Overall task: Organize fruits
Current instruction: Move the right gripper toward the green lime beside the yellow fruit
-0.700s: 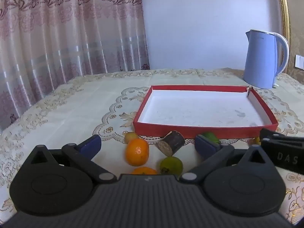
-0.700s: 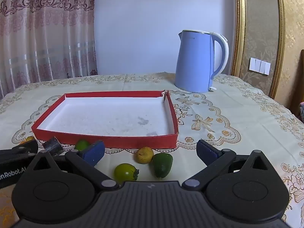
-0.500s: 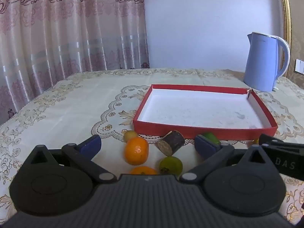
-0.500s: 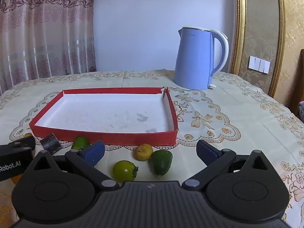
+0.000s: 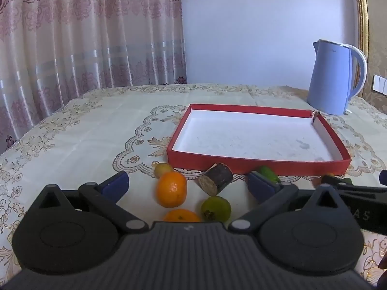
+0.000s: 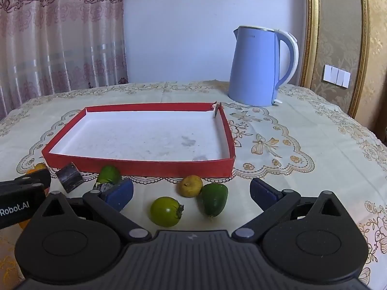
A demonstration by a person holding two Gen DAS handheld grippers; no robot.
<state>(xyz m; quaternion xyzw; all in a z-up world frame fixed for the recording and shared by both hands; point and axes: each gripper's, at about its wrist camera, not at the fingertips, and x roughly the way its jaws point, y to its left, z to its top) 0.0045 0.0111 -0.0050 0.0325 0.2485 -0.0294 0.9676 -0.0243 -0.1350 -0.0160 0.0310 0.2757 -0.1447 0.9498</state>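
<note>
A shallow red tray [image 5: 256, 166] [image 6: 145, 169] with a white floor lies on the tablecloth. Fruits sit in a row in front of its near wall. In the left wrist view my left gripper [image 5: 187, 184] stands open over an orange [image 5: 171, 189], a second orange [image 5: 181, 216], a green round fruit [image 5: 216, 208], a dark cut stalk piece [image 5: 216, 178] and a small yellow fruit [image 5: 164, 168]. In the right wrist view my right gripper [image 6: 192, 192] is open around a green tomato [image 6: 166, 211], a dark green fruit [image 6: 214, 201] and a small yellow fruit [image 6: 190, 185]. Nothing is gripped.
A light blue kettle [image 5: 335, 77] [image 6: 260, 66] stands behind the tray's far right corner. A green fruit [image 6: 110, 174] lies against the tray wall. Curtains hang behind the table on the left. A gold-framed wall with a switch plate [image 6: 336, 75] is on the right.
Both views have tilted slightly so the table and tray sit lower in frame. The fruits have not moved and both grippers stay open.
</note>
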